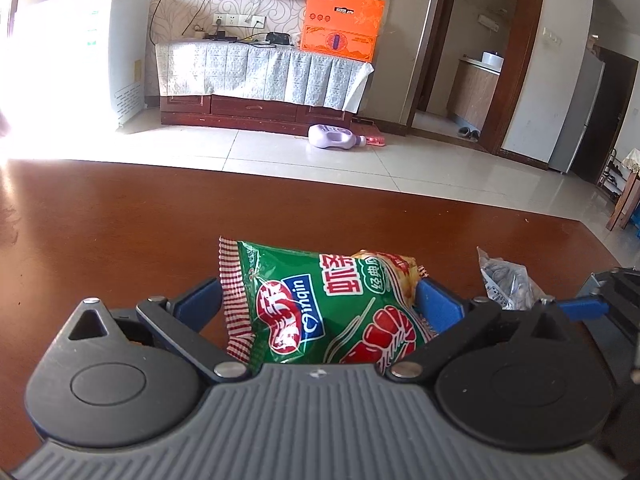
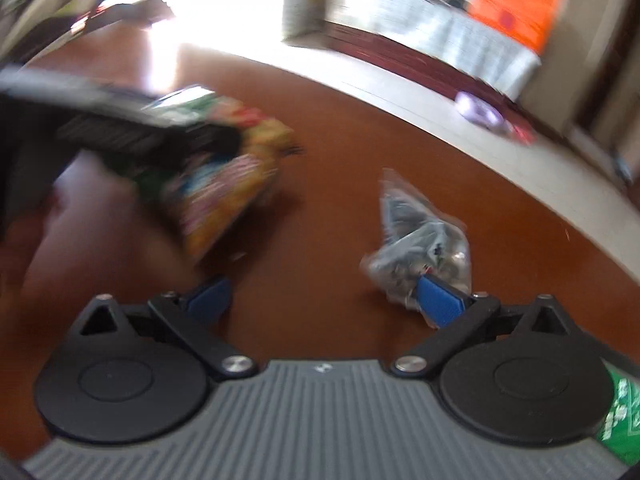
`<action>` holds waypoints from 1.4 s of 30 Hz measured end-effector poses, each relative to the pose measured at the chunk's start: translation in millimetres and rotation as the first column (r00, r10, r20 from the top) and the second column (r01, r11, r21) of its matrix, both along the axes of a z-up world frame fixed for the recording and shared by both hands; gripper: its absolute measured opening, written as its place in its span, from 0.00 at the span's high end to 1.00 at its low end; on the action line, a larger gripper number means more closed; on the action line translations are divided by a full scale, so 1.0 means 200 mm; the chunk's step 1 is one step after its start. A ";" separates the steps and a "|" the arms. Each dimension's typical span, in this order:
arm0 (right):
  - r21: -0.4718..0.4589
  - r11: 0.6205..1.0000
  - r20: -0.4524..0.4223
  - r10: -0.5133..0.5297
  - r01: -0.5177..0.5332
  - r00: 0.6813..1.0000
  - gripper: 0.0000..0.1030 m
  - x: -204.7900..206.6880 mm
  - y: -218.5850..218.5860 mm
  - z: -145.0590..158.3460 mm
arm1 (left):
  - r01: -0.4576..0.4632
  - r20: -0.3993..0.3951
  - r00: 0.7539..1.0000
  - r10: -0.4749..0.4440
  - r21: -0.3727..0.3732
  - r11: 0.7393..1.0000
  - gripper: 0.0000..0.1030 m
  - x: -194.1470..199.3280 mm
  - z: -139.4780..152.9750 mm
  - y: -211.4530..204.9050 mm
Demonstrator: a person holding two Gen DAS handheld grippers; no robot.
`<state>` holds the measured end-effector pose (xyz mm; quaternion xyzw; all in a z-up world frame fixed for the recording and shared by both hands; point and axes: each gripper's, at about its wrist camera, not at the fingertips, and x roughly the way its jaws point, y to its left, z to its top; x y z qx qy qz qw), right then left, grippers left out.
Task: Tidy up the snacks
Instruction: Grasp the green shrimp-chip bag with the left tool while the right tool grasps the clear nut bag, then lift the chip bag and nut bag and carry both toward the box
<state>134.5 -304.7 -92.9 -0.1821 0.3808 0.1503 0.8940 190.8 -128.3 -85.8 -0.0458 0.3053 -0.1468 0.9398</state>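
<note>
Nearest in the left wrist view, the left claw (image 1: 320, 300) has its two blue fingers (image 1: 434, 304) spread wide on both sides of a green plastic snack bag with a red shrimp picture and red-white striped edges (image 1: 320, 304). The bag fills the space between them; whether the fingers press it or only stand beside it cannot be told. It lies over the glossy reddish-brown wooden bench (image 1: 120, 220).

To the right of this claw, a small clear plastic packet with grey contents (image 1: 504, 284) lies on the bench, next to the blue tip of the right claw.

In the blurred right wrist view, the right claw (image 2: 324, 294) is spread wide and empty. The clear packet (image 2: 420, 240) touches its right finger from outside. Ahead and to the left, the left claw holds the snack bag (image 2: 224, 184) above the bench (image 2: 340, 160).

Farther off, beyond the bench edge, a pale purple plastic bottle (image 1: 334, 136) lies on the tiled floor (image 1: 280, 152) before a cabinet covered with a light cloth (image 1: 260, 76).
</note>
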 end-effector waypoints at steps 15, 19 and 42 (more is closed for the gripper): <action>0.241 0.773 -0.118 -0.576 0.586 0.809 0.00 0.25 -0.29 0.01 | 0.013 -0.001 1.000 -0.013 0.007 1.000 0.00 0.00 0.00 -0.02; 0.188 0.817 -0.037 -0.549 0.545 0.835 0.00 0.25 -0.19 -0.04 | 0.032 -0.003 0.999 -0.032 0.005 0.999 0.00 0.01 -0.01 -0.02; 0.242 0.891 -0.018 -0.392 0.385 0.920 0.32 -0.32 -0.10 0.07 | 0.167 -0.027 0.986 -0.165 0.083 0.983 0.00 -0.09 -0.11 -0.08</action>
